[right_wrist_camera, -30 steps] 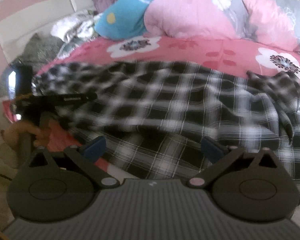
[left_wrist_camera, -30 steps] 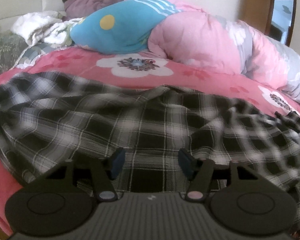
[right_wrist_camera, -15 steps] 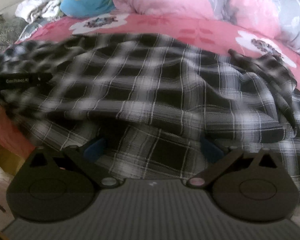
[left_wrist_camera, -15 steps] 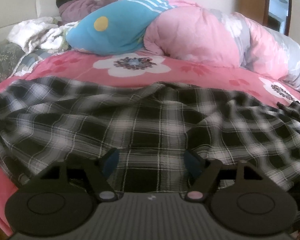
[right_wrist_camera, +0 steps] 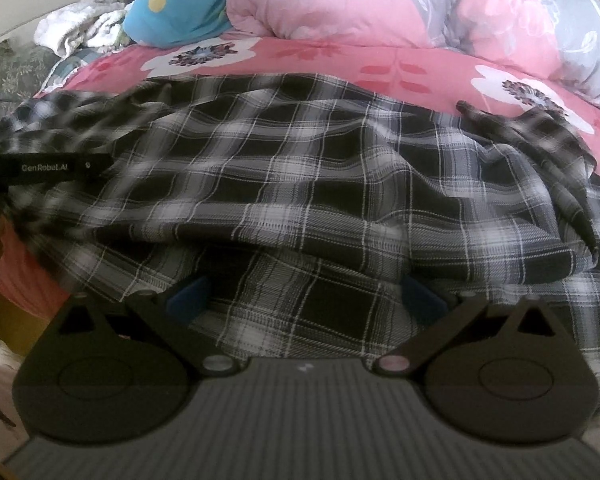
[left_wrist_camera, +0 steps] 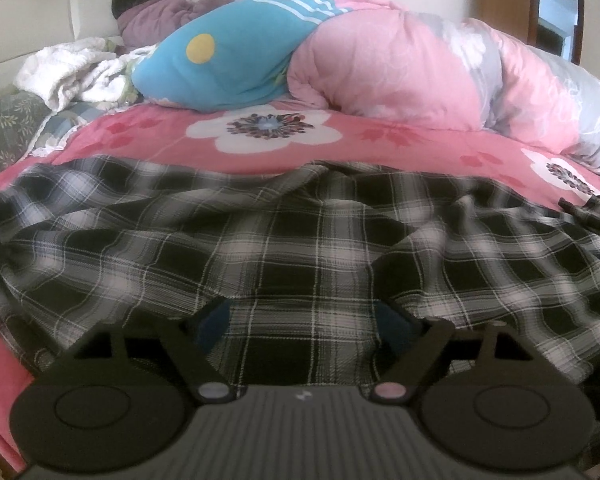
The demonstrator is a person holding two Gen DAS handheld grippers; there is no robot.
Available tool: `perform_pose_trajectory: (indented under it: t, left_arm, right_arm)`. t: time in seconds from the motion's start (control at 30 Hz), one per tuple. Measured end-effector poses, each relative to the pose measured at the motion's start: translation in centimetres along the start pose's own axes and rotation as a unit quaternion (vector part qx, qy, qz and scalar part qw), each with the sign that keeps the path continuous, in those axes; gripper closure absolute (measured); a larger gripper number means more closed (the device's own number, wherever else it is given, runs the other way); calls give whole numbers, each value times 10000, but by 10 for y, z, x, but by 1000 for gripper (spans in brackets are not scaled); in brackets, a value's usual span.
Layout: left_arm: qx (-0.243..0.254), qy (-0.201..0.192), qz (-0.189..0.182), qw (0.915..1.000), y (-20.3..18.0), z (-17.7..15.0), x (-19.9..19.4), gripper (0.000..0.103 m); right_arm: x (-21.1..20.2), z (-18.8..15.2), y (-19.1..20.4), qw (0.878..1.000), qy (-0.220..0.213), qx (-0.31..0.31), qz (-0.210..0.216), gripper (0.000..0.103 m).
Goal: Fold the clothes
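shirt: your plaid shirt [left_wrist_camera: 300,248] lies rumpled on the bed [left_wrist_camera: 148,140], long axis running side to side
left gripper [left_wrist_camera: 306,322]: fingers just spread wide, cloth underneath, nothing gripped
right gripper [right_wrist_camera: 304,298]: fingers wide apart over the near hem, gripping nothing

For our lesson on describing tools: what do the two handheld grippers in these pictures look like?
Both look alike. The left gripper and right gripper each have a grey ribbed body, two black rounded housings with circular insets, black angled finger arms on pale pivots, and dark blue pads. A black bar bears white "GenRobot.AI" lettering.
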State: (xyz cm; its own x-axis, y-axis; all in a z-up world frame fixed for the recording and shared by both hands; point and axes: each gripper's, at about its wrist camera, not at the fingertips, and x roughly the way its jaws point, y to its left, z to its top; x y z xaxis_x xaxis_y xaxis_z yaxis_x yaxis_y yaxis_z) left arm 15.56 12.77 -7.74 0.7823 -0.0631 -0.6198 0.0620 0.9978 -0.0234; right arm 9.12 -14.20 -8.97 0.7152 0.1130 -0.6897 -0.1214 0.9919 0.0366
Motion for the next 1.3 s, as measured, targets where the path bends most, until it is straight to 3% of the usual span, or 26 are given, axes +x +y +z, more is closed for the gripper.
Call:
perform_pose_trajectory:
  t: [0.4, 0.9, 1.3]
  left_arm:
    - [53, 0, 82, 10000, -3, -1, 3, 11]
    - [92, 62, 97, 9999, -4, 0, 2, 8]
    - [150, 117, -80, 9998, -3, -2, 1, 0]
  right_arm:
    - [1, 2, -3, 9998, 55, 142, 94, 1]
    - [2, 2, -4, 9998, 78, 147, 115, 1]
    - [3, 4, -7, 9996, 142, 145, 176, 1]
